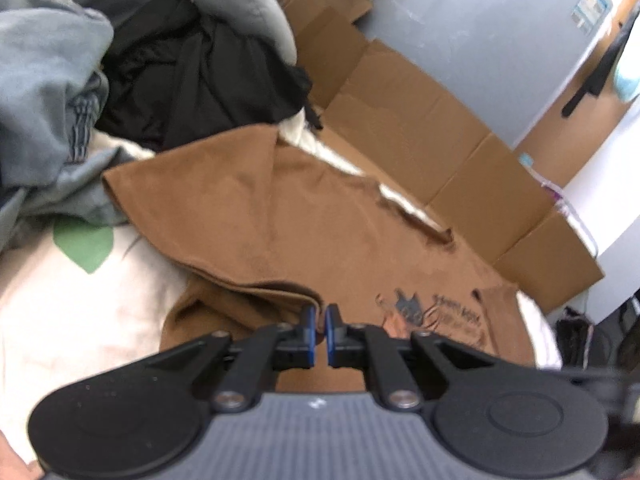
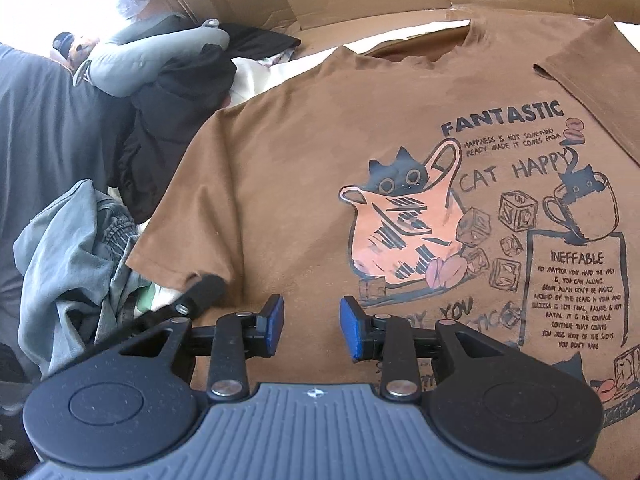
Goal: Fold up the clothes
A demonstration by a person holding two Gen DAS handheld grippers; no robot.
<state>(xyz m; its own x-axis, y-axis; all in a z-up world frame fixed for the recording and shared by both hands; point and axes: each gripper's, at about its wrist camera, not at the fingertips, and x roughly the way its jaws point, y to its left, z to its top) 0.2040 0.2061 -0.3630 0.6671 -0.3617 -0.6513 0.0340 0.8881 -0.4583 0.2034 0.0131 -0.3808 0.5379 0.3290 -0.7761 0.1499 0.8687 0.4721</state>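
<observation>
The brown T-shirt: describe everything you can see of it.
The brown T-shirt is short-sleeved, of soft-looking cloth, and lies print side up on a pale sheet. The print shows black cats, a peach jug, a mug, blocks and the words FANTASTIC and CAT HAPPY. In the left wrist view one side is folded over onto the body. The left gripper is shut at that fold; the right gripper hangs open above the front.
</observation>
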